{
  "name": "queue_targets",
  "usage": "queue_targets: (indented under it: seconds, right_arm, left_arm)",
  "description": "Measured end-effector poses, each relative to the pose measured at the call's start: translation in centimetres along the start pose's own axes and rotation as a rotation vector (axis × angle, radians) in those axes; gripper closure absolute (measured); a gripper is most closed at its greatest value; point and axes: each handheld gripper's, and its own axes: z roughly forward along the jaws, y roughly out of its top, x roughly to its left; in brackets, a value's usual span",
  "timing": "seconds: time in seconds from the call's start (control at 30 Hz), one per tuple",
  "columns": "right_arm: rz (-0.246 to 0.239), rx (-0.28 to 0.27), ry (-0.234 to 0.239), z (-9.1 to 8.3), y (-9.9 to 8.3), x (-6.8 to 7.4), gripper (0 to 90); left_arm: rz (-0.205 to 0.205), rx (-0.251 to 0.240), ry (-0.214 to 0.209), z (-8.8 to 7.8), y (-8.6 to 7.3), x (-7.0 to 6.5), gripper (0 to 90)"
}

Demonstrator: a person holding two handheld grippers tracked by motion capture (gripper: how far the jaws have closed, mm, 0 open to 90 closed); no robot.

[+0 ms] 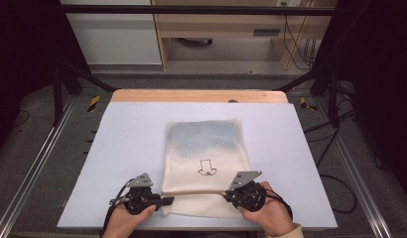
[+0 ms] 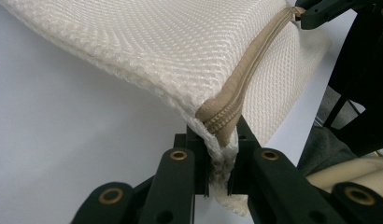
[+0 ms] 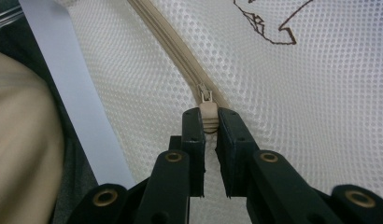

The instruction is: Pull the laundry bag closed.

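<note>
A cream mesh laundry bag (image 1: 204,158) with a small dark line drawing lies flat on the white table top (image 1: 132,139). A beige zipper (image 2: 245,79) runs across its near end. My left gripper (image 1: 168,201) is shut on the bag's left edge at the zipper's end (image 2: 220,135), and the mesh is lifted a little off the table there. My right gripper (image 1: 226,196) is shut on the beige zipper pull (image 3: 208,116) at the bag's right side, where the zipper (image 3: 171,46) runs away from the jaws.
The white table top ends close behind both hands at its near edge (image 1: 191,227). A wooden strip (image 1: 199,95) borders the far side. Black frame legs (image 1: 57,84) stand at both far corners, and cables (image 1: 335,163) lie on the floor at the right.
</note>
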Motion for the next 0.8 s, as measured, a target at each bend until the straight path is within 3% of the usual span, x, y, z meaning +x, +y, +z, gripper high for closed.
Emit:
queue_targets:
  seconds: [0.8]
  right_arm:
    - [0.018,0.000,-0.004,-0.19,-0.43,-0.14,81.9]
  left_arm:
    - [0.000,-0.001,0.002,-0.02,0.01,0.00,82.4]
